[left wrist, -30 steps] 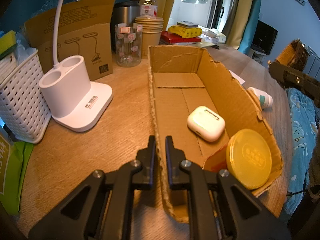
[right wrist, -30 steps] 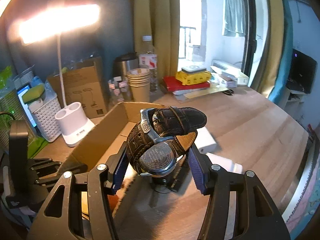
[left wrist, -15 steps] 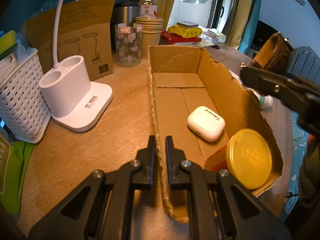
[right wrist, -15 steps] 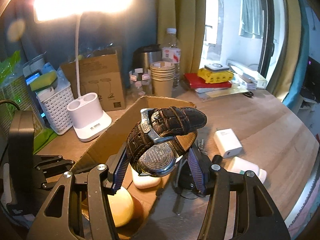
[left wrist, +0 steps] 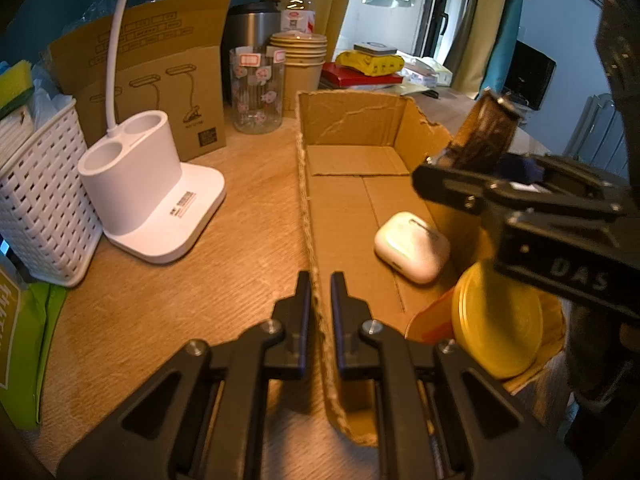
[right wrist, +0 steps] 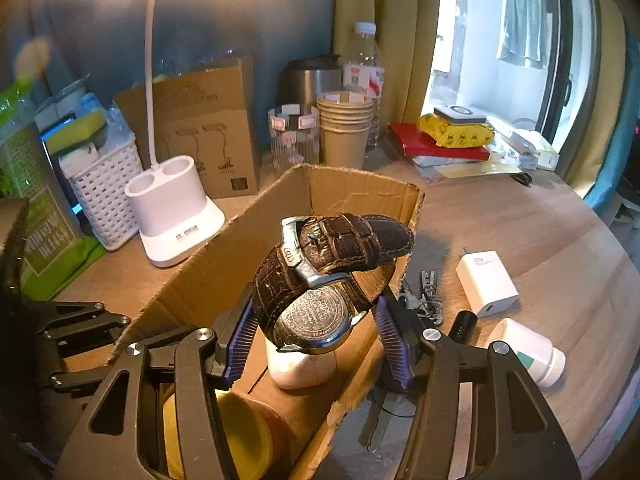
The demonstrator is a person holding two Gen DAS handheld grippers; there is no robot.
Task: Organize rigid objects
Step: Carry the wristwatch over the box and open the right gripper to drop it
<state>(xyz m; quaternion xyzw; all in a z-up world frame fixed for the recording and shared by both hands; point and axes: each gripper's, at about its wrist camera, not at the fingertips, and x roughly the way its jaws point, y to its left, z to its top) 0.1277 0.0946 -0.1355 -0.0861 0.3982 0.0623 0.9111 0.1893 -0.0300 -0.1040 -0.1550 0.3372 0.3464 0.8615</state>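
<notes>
Holding the watch (right wrist: 320, 280) over the cardboard box (right wrist: 224, 264), the right gripper (right wrist: 316, 344) had it clamped by the brown leather strap, steel back showing. It could've slipped onto the earbud case (right wrist: 304, 368). The left gripper (left wrist: 320, 312) was pinching the box wall.

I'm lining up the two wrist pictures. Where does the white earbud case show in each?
Left wrist view: the white earbud case lies right of centre on the cardboard box floor.
Right wrist view: low centre, the case is partly hidden under the held wristwatch.
Shared landmark: the white lamp base.
</notes>
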